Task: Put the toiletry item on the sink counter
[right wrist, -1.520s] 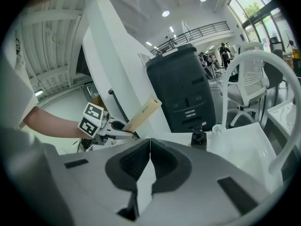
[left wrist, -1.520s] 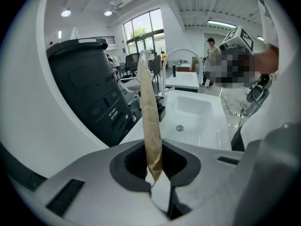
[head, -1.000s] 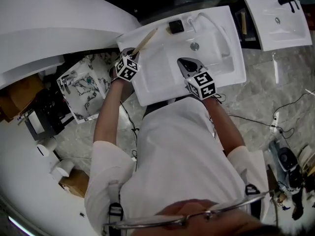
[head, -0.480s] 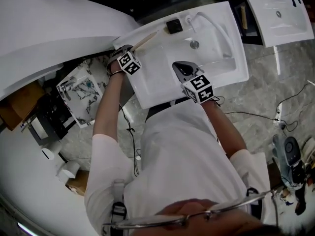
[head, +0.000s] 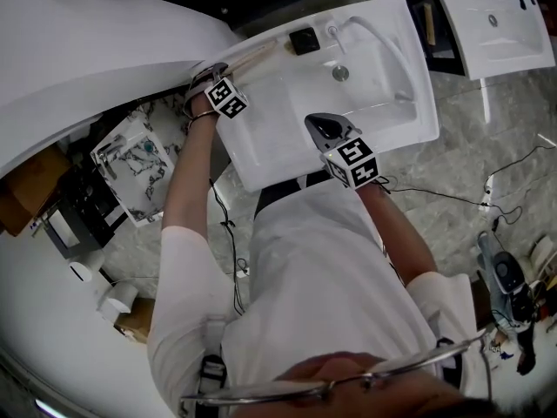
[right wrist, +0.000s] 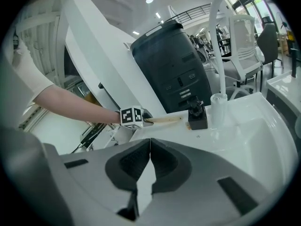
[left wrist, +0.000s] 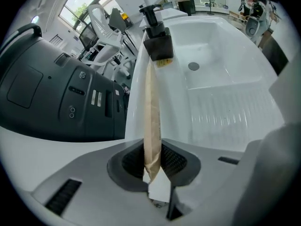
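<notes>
A long toiletry item (left wrist: 152,107) in tan paper sticks out from my left gripper (left wrist: 152,160), which is shut on its near end. It runs along the white sink counter's (head: 261,151) back left rim, its far tip by a black pump dispenser (left wrist: 157,40). In the head view the left gripper (head: 212,75) sits at the counter's back left corner, the toiletry item (head: 258,55) pointing right. My right gripper (right wrist: 149,161) is shut with nothing in it, over the counter's front part (head: 324,125). From there the left gripper (right wrist: 143,118) and the toiletry item (right wrist: 164,119) show low over the rim.
A white faucet (head: 370,26) arches over the basin and its drain (head: 340,73). A big black bin (right wrist: 174,69) stands behind the counter. A white tub (head: 87,50) lies to the left, a second sink (head: 492,24) at top right. Cables cross the floor.
My left gripper has carried the toiletry item back and left to the counter's rear corner, and the item now lies along the back rim. The right gripper has barely moved.
</notes>
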### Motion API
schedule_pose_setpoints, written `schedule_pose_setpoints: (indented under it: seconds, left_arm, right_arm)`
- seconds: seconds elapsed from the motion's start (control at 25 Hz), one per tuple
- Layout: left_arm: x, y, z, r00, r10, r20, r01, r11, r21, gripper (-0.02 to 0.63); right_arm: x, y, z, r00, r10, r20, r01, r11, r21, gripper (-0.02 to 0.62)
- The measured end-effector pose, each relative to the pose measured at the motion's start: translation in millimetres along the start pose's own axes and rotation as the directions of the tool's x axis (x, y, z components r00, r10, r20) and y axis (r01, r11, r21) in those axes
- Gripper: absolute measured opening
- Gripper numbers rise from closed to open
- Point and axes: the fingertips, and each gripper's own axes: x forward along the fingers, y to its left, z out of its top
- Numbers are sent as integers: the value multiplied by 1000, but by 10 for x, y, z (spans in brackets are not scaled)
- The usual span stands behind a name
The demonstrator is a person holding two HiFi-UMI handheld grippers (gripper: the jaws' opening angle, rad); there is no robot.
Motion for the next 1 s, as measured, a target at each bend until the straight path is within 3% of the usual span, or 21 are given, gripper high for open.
schedule_pose_setpoints:
  seconds: [0.12, 0.24, 0.44, 0.68, 1.0]
  left_arm:
    - [45, 3, -29, 1000, -18, -2, 18, 998, -56, 50]
    - [77, 21, -72, 999, -35, 10, 36, 987, -157, 133]
    - [41, -12, -120, 996, -80, 26, 84, 967, -239, 210]
    - [-7, -114, -166, 992, -121, 36, 127, 949, -288, 253]
    - [-114, -126, -241, 993, -108, 56, 121, 925, -361, 256]
  right_arm:
    - [8, -13, -35, 1000, -2, -7, 2, 1000, 6, 8]
    - [15, -11, -30, 1000, -1, -10, 1, 1000, 5, 7]
    - [30, 27, 31, 1000, 6, -6, -6, 1000, 2, 8]
    - [65, 82, 63, 1000, 21, -4, -21, 1000, -12, 7]
    - [73, 157, 62, 1000, 31, 0, -31, 999, -25, 7]
